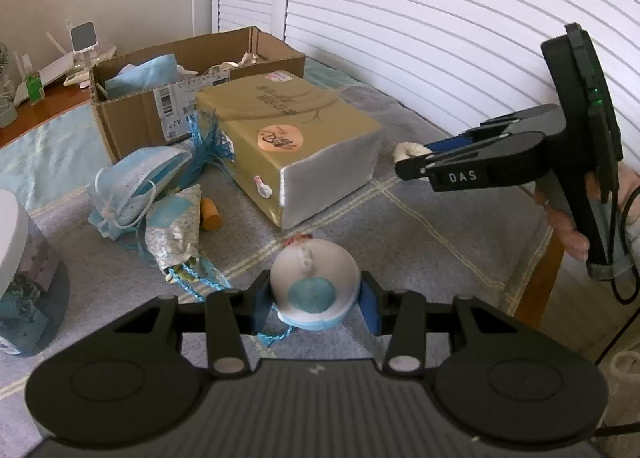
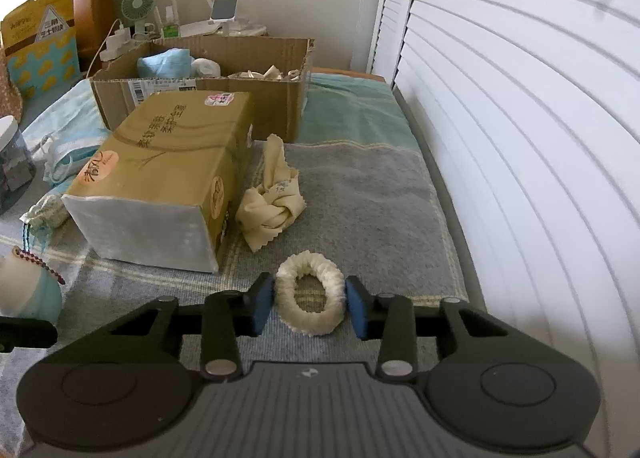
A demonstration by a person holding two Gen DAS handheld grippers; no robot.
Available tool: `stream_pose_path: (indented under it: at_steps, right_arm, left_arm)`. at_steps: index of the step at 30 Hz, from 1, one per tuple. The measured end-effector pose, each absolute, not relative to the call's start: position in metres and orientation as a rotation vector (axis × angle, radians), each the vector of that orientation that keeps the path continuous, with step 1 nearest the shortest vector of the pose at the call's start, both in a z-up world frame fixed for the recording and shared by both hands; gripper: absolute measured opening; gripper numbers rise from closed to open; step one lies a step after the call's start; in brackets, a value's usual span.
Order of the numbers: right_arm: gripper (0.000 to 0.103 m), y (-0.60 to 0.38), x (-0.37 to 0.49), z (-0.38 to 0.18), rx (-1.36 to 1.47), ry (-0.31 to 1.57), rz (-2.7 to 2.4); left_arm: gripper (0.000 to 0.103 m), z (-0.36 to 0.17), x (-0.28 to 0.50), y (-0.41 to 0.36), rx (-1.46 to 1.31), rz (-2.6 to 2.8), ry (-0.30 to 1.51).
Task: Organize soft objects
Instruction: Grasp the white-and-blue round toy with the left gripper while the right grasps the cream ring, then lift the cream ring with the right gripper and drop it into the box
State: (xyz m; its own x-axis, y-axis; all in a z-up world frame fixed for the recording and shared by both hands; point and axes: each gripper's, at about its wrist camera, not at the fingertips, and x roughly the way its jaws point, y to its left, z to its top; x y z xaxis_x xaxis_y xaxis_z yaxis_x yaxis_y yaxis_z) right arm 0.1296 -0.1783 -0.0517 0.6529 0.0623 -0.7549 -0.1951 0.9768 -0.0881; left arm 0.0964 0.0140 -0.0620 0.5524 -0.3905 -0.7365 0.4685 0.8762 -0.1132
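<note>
Bracketing white-and-blue plush ball [image 1: 314,290], left gripper [image 1: 314,304] part-open, contact unclear; right gripper [image 2: 310,304] pads touching cream scrunchie [image 2: 311,296], lower centre.

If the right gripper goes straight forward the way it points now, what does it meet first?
The white scrunchie, already between the right gripper fingers. Beyond it, probably the knotted cream cloth, though depth is unclear.
</note>
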Motion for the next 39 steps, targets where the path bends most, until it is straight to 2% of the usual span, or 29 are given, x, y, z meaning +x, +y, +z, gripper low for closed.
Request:
stream_pose_path:
  at_steps: [22,39]
  right_arm:
    - [0.043,-0.170,0.119,0.011,-0.160,0.755,0.256]
    - [0.043,-0.133,0.245,0.049,-0.171,0.670,0.310]
  left_arm:
    - [0.044,-0.031,0.083,0.041,0.106,-0.480,0.799]
    - [0.044,-0.035,0.095,0.056,0.064,-0.460,0.815]
